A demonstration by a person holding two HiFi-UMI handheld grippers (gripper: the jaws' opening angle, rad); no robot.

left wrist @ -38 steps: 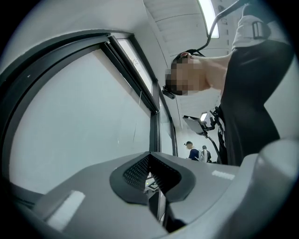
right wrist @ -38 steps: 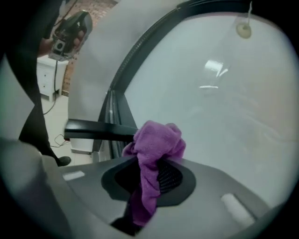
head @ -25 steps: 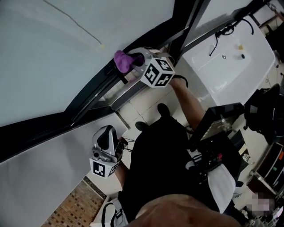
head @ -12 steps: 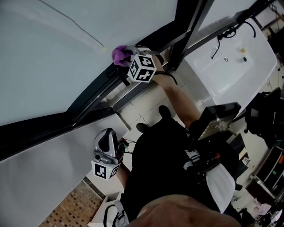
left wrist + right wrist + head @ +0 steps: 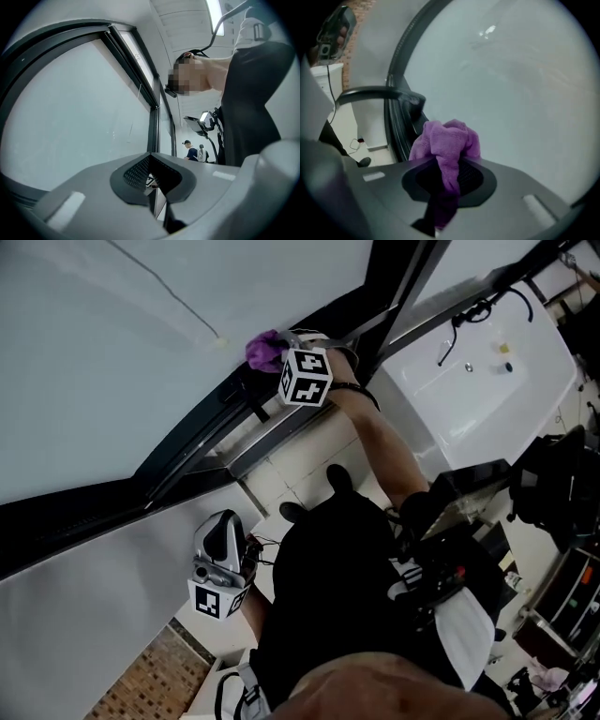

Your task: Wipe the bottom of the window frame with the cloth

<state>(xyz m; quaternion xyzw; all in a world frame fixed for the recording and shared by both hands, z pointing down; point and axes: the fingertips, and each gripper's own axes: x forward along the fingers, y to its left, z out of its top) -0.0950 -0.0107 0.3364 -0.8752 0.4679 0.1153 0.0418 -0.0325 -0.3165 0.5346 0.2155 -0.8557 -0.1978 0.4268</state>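
The right gripper (image 5: 281,360) is reached out at arm's length to the bottom of the window frame (image 5: 192,437), its jaws clamped on the purple cloth (image 5: 263,351). In the right gripper view the cloth (image 5: 447,138) is pinched by a narrow tail between the jaws, so the bulk bunches out in front of the right gripper (image 5: 447,176) as a soft wad. That looks deliberate: the wad, not the hard jaws, is what meets the frame. The wad sits against the dark lower rail, right where it joins the glass (image 5: 112,362), with the frame (image 5: 396,124) running away to the left in that view. From the head view I cannot tell how firmly the cloth presses on the rail. The gripper is angled in from the room side, which would let the cloth be dragged along the length of the rail. The left gripper (image 5: 222,563) hangs low beside the person's body, well apart from the frame. Its jaws are together with nothing between them in the left gripper view (image 5: 152,180), and it points up along the window. It appears to be parked out of the way, since wiping here needs only one hand.
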